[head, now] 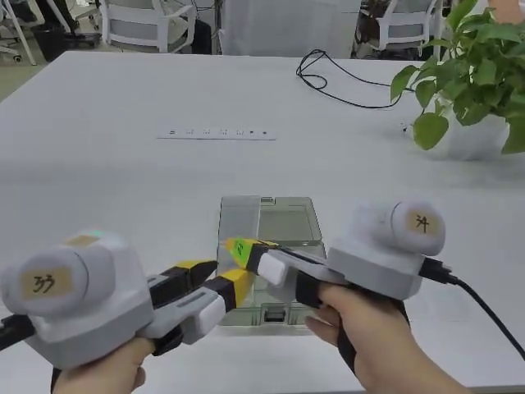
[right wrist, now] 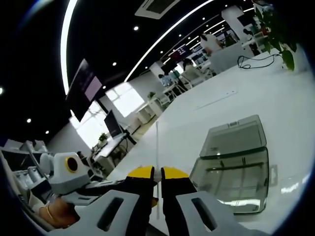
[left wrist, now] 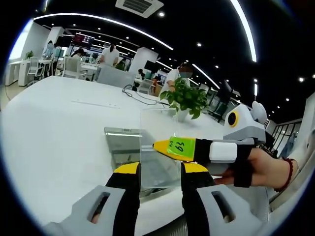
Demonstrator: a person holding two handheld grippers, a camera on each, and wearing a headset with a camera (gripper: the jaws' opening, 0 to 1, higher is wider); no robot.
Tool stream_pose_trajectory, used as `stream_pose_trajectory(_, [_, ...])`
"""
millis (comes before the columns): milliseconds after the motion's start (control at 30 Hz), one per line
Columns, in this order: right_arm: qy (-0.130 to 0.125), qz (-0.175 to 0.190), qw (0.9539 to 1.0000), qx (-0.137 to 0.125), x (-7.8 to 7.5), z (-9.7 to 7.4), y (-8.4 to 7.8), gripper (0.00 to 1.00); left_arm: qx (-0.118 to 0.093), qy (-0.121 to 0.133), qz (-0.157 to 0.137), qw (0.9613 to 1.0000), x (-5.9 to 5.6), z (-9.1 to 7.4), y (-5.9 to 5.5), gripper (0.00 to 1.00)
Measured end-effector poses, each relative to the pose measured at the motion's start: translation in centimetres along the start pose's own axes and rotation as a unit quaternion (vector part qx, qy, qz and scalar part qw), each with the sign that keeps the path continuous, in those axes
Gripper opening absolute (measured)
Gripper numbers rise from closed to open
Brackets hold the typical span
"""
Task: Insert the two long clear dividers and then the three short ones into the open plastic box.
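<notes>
Box of grey-tinted clear plastic (head: pixel 271 313), open on the white counter (head: pixel 123 164), lid folded flat on its far side. Over the box's near-left corner, right gripper (head: pixel 243 251), reaching in from the box's right and held in the right hand (head: pixel 369 328). Yellow-tipped fingers (right wrist: pixel 142 173) pressed together on a thin clear plastic divider (right wrist: pixel 157 147), seen edge-on in the right gripper view as a bright upright line. Same divider (left wrist: pixel 157 129) in the left gripper view a tall, upright, see-through sheet above the box's left part, with the right gripper's tip at its lower part. Cannot tell whether its bottom edge touches the box floor or sits in a slot.

Left gripper (head: pixel 215 275) just left of the box, near its front, held in the left hand (head: pixel 107 373). Fingers (left wrist: pixel 129 169) apart, nothing gripped, tips pointing towards the box's left wall, clear plastic showing between them in the left gripper view. Cannot tell whether either tip touches box or divider.

Faint pale line across the box's inside in the right gripper view, too dim to name.

Well beyond the box, long white strip with small marks (head: pixel 217 133) flat on the counter. Farther off and to the right of the box, looped black cable (head: pixel 328 78) and leafy green potted plant (head: pixel 467 74).
</notes>
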State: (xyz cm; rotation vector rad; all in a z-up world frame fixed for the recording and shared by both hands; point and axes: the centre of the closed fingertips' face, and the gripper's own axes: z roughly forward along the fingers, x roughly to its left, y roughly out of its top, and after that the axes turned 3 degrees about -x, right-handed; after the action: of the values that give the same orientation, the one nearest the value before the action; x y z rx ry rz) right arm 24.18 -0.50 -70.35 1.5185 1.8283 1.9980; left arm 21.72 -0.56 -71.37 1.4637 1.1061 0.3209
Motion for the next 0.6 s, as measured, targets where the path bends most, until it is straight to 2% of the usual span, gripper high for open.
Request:
stream_pose_trajectory(167, [-0.002, 0.009, 1.0, -0.003, -0.1, 0.0, 0.3, 0.06, -0.001, -0.008, 0.015, 0.9998, -0.2, 0.0, 0.1, 0.31])
stream_pose_trajectory(267, [-0.013, 0.023, 0.9997, 0.002, -0.4, -0.1, 0.5, 0.06, 0.004, -0.012, 0.042, 0.9991, -0.4, -0.1, 0.0, 0.34])
stream_pose_trajectory(300, [-0.018, 0.024, 0.9995, 0.004, -0.7, -0.1, 0.6, 0.06, 0.008, -0.013, 0.06, 0.9981, -0.5, -0.1, -0.1, 0.36])
stream_pose_trajectory(467, [-0.039, 0.053, 0.9977, 0.013, -1.8, -0.4, 0.9, 0.06, 0.02, -0.017, 0.103, 0.9944, -0.5, -0.2, -0.4, 0.45])
stream_pose_trajectory(600, [-0.06, 0.075, 0.995, 0.026, -2.9, -0.8, 1.0, 0.06, 0.03, -0.017, 0.147, 0.9885, -0.3, -0.4, -0.6, 0.54])
